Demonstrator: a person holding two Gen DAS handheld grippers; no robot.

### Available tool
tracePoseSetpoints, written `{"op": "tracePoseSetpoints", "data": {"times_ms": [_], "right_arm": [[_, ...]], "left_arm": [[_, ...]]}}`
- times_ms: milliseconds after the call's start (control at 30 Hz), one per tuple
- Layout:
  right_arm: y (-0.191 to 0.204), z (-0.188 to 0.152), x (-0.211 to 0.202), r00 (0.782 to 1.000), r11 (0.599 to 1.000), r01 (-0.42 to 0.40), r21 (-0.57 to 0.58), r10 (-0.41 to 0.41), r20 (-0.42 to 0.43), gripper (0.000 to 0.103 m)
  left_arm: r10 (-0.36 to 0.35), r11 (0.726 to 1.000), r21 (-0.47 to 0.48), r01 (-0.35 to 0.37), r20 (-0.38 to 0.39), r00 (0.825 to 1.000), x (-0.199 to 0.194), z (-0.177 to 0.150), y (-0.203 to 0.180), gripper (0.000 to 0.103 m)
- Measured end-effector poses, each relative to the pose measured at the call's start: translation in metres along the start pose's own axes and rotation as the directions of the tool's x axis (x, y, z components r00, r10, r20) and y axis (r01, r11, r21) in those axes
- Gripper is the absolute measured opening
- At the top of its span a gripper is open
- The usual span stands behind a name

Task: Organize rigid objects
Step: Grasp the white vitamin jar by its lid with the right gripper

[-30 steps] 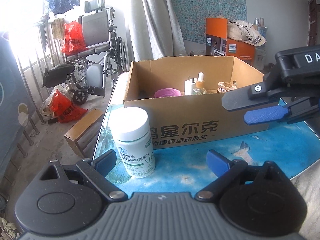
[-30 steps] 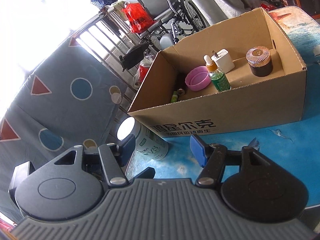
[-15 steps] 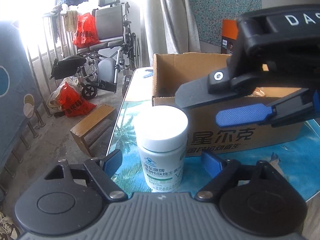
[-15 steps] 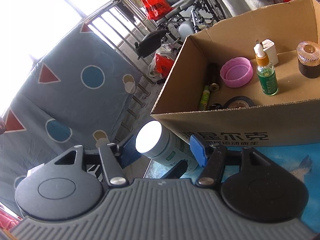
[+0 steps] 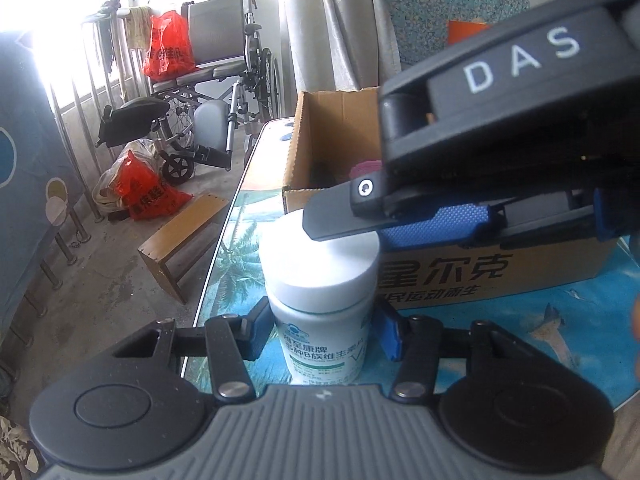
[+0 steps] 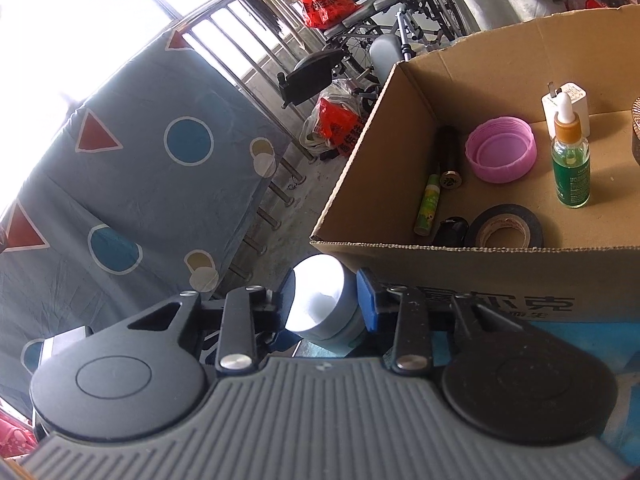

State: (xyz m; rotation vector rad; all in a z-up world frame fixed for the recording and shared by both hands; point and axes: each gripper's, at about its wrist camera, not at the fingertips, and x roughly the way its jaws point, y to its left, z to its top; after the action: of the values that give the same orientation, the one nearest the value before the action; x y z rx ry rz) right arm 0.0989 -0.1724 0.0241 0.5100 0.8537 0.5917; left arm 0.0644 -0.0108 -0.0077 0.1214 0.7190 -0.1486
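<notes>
A white pill bottle [image 5: 322, 304] with a white cap stands on the blue-patterned table beside a cardboard box [image 5: 500, 272]. My left gripper [image 5: 322, 330] is shut on the bottle's body. My right gripper [image 6: 326, 300] comes from above and its pads press the bottle's cap [image 6: 320, 300] on both sides. The right gripper also shows in the left wrist view [image 5: 400, 224] over the cap. The box [image 6: 400, 252] holds a pink lid [image 6: 500, 154], a green dropper bottle [image 6: 570, 160], a roll of black tape [image 6: 506, 228], a white charger [image 6: 566, 104] and small tubes.
The table edge [image 5: 224, 240] runs just left of the bottle. A wooden stool [image 5: 180, 236], a wheelchair [image 5: 208, 80] and red bags [image 5: 148, 192] stand on the floor beyond it. A patterned sheet [image 6: 120, 180] hangs at the left.
Both grippers moved in on the pill bottle. The left jaws closed on its body and the right jaws closed on its cap.
</notes>
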Motion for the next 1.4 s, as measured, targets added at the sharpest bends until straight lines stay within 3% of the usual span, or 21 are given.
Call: {"op": "tracePoseSetpoints", "data": {"times_ms": [633,1200,1400], "right_arm": [[-0.040,-0.019,-0.065,0.994,0.992,0.092,0.087,-0.096,0.044,0.032],[-0.063,-0.027,-0.081,0.994,0.987,0.084,0.134,-0.092,0.055,0.035],[-0.064,-0.028,-0.085,0.992,0.985,0.105,0.139,-0.114,0.057,0.042]], "left_arm": [[-0.125,0.989,0.080,0.126,-0.018,0.992,-0.007,-0.006,-0.052,0.054],[-0.106,0.987,0.117,0.108,-0.017,0.994,-0.002,-0.001,-0.073,0.055],[-0.159,0.981,0.109,0.159,-0.015,0.987,-0.006,-0.003,-0.076,0.054]]}}
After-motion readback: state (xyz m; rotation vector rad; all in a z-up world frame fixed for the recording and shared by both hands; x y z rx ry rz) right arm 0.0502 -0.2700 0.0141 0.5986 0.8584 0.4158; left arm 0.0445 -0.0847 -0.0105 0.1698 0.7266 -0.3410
